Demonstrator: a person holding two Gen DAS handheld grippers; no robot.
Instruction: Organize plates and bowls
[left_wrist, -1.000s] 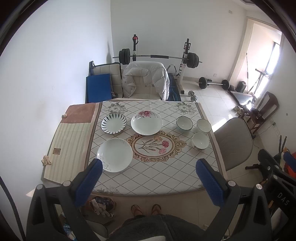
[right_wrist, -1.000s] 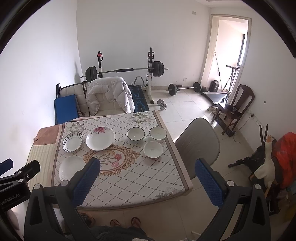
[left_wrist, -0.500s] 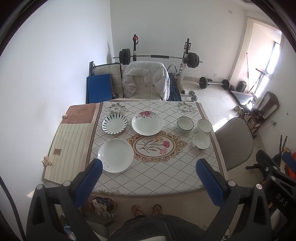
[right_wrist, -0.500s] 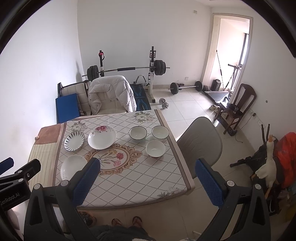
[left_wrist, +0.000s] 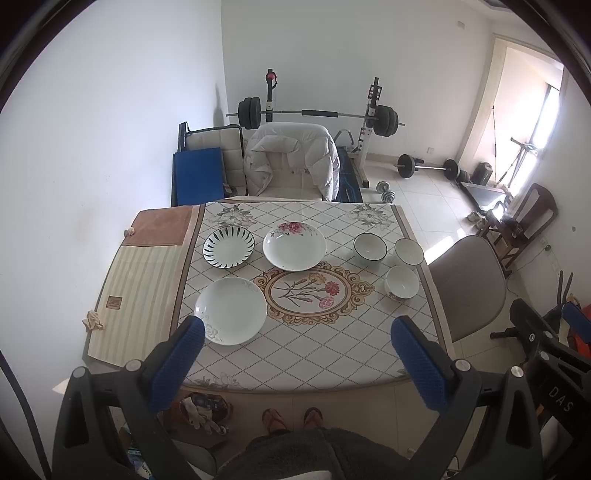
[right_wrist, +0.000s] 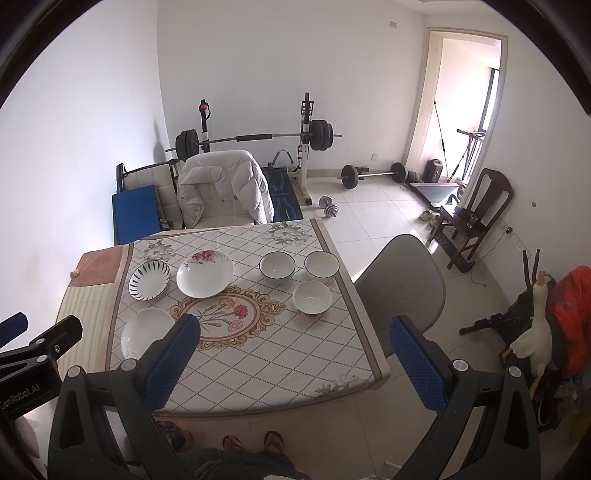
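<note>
White plates (left_wrist: 230, 315) and bowls (left_wrist: 402, 281) sit apart on the patterned table (left_wrist: 314, 354), plates left, bowls right. Left gripper (left_wrist: 299, 332) and right gripper (right_wrist: 295, 334) hover above, jaws spread wide, holding nothing.

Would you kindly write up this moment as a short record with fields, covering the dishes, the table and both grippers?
plates: striped plate, floral plate, plain white plate, on the left half
bowls: dark-rimmed bowl, second bowl, white bowl, clustered at right, unstacked
surface: table with patterned cloth
left gripper: open, empty, above the near edge
right gripper: open, empty, raised
stacking: not yet begun
</note>
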